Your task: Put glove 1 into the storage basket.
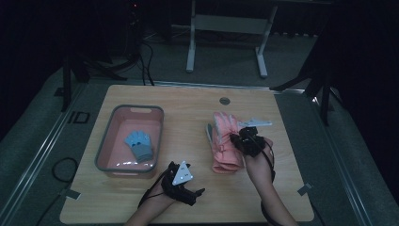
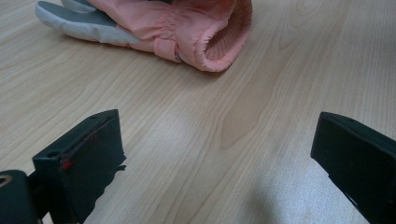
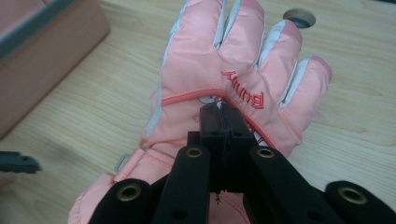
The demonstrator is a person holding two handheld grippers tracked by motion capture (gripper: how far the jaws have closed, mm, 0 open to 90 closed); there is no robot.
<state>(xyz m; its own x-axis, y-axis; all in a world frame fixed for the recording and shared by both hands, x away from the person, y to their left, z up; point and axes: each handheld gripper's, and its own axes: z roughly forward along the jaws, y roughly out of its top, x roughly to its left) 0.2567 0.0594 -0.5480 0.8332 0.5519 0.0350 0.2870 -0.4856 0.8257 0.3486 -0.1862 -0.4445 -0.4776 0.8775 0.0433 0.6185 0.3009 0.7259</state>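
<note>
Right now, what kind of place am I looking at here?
Probably a lab or recording setup, not a home: a bare wooden table with a pink bin and a glove laid out, dark surroundings, cables on the floor, and a metal stand behind.

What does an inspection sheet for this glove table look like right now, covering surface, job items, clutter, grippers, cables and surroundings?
Surface: light wooden table with a round grommet hole near its far edge.
Job's things: pink glove lying flat on the table, right of centre, cuff toward the person.
Clutter: pink bin with a grey rim at the left, holding a small blue glove.
Grippers: left gripper open over bare wood, holding nothing; right gripper shut on the pink glove, pinching fabric on its back.
Cables: a black cable trails from the left gripper; more black cables lie on the floor beyond the table.
Surroundings: dark room, grey floor, white table frame behind.
</note>
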